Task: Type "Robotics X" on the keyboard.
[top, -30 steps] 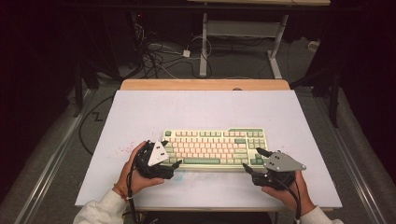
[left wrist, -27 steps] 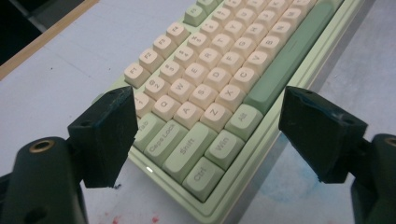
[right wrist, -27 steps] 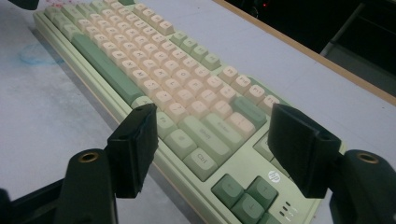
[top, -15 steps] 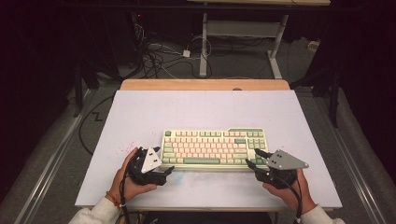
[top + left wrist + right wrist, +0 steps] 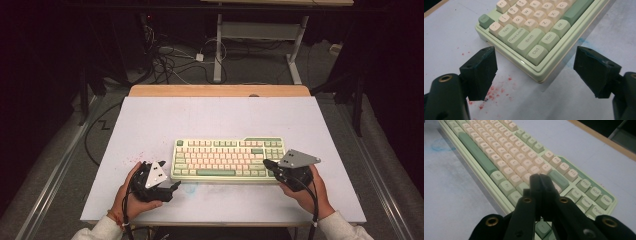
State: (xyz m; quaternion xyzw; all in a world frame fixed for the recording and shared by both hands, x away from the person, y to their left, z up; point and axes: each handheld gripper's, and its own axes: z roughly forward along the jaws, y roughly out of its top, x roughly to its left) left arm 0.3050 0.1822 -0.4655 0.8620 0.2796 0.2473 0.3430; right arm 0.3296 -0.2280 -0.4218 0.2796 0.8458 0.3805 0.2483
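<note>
High view: a person works a keyboard (image 5: 228, 159) lying near the middle of a white table (image 5: 150, 120), one gripper at each near corner. The left gripper (image 5: 172, 187) sits just off the near-left corner; the right gripper (image 5: 268, 164) has its tip over the near-right keys. A wooden edge (image 5: 220, 90) bounds the far side, with cables (image 5: 170, 62) on the floor beyond.

Left gripper view: the jaws stand wide and empty, framing the keyboard's (image 5: 541, 32) Ctrl corner without touching it. Red specks (image 5: 496, 90) dot the table.

Right gripper view: the jaws have just closed together, nothing between them, poised as one tip above the keys right of the space bar (image 5: 477, 153). The step looks like key pressing; next comes a short, straight push down onto one key without catching its neighbours. Nothing stands in the way.
</note>
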